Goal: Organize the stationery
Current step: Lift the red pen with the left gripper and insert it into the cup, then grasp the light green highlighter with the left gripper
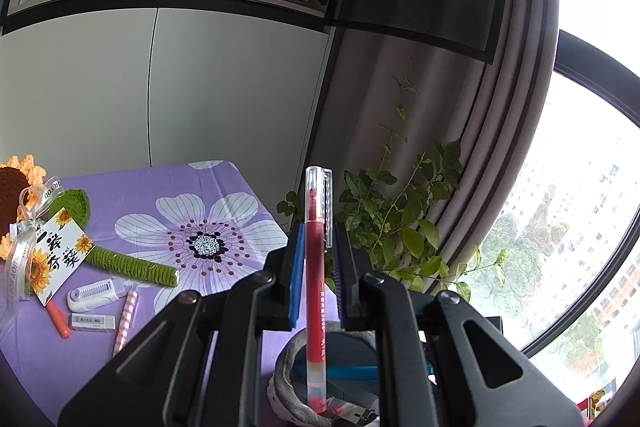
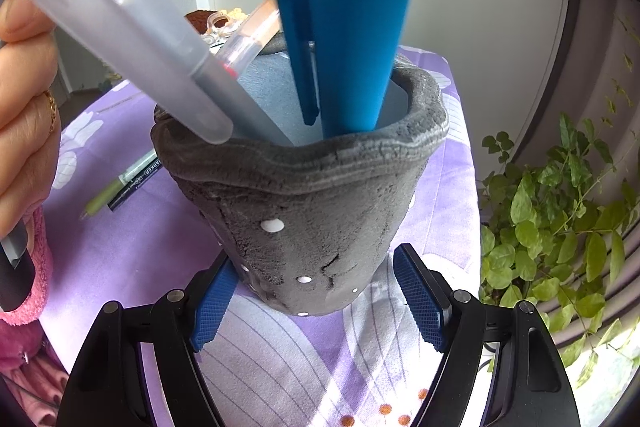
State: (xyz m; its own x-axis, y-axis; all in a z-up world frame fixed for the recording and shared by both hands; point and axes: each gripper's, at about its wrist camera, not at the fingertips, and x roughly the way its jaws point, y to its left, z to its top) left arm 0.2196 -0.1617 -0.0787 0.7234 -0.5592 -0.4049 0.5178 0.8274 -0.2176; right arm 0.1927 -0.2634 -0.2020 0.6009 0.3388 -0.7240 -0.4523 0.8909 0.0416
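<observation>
My left gripper (image 1: 318, 231) is shut on a red pen (image 1: 315, 291) with a clear cap. The pen stands upright, its lower end inside the grey pen holder (image 1: 286, 367) below, beside a blue pen (image 1: 352, 373). In the right wrist view the pen holder (image 2: 304, 211) stands on the purple flowered cloth (image 2: 132, 267). My right gripper (image 2: 316, 259) is closed around its lower part, pad tips against its sides. A blue pen (image 2: 356, 39), a frosted grey pen (image 2: 132, 39) and the red pen's clear end (image 2: 256, 31) stick out of it.
A person's hand (image 2: 24, 115) in a pink sleeve holds the left gripper's handle. On the cloth lie a green marker (image 2: 124, 183), an eraser (image 1: 94, 321), correction tape (image 1: 94, 294), an orange pen (image 1: 58, 321), a pink checked pen (image 1: 125, 321) and a crochet sunflower (image 1: 132, 267). A leafy plant (image 1: 404, 223) stands past the table's right edge.
</observation>
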